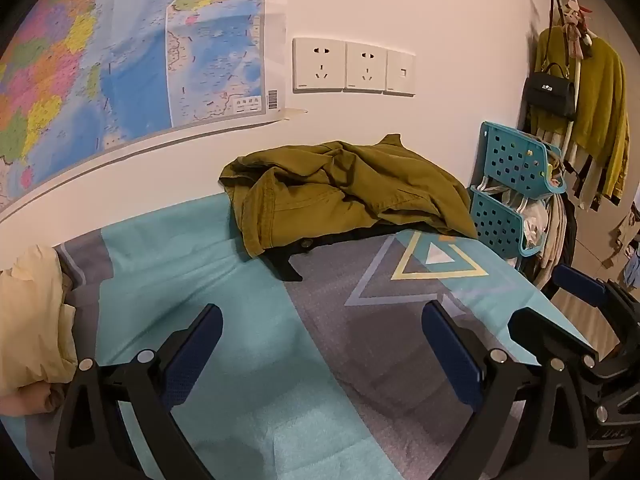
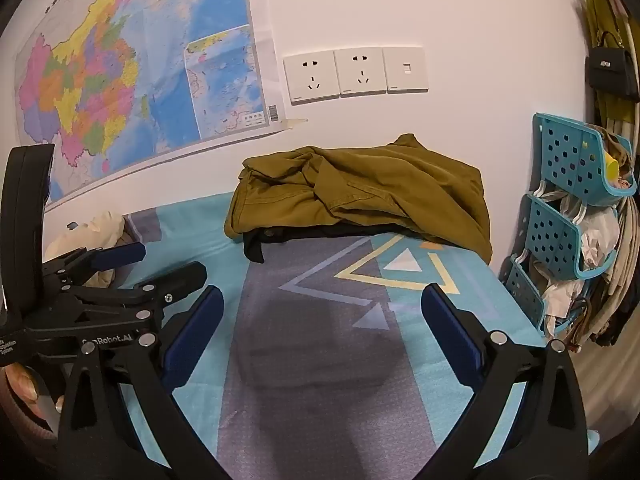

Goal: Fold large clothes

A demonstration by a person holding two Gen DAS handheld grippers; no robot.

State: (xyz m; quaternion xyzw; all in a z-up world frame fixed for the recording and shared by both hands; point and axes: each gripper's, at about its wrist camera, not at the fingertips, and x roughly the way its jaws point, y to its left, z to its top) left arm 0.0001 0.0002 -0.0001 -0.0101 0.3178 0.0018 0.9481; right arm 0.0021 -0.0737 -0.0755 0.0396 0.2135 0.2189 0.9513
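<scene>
An olive-green jacket [image 1: 344,188] lies crumpled on the far side of the bed [image 1: 168,236], against the wall, with a dark garment [image 1: 286,266] under it. It also shows in the right wrist view [image 2: 360,200]. My left gripper [image 1: 322,344] is open and empty, hovering over the bedsheet well short of the jacket. My right gripper [image 2: 322,332] is open and empty too, over the grey part of the sheet [image 2: 320,360]. The left gripper also shows at the left of the right wrist view [image 2: 148,266], and the right gripper at the right of the left wrist view [image 1: 556,300].
A cream garment [image 1: 32,312] lies at the bed's left. A teal tiered basket rack [image 1: 516,184] stands at the bed's right, by hanging clothes and a black handbag [image 1: 550,90]. A wall map [image 1: 120,60] and sockets [image 1: 352,66] are behind.
</scene>
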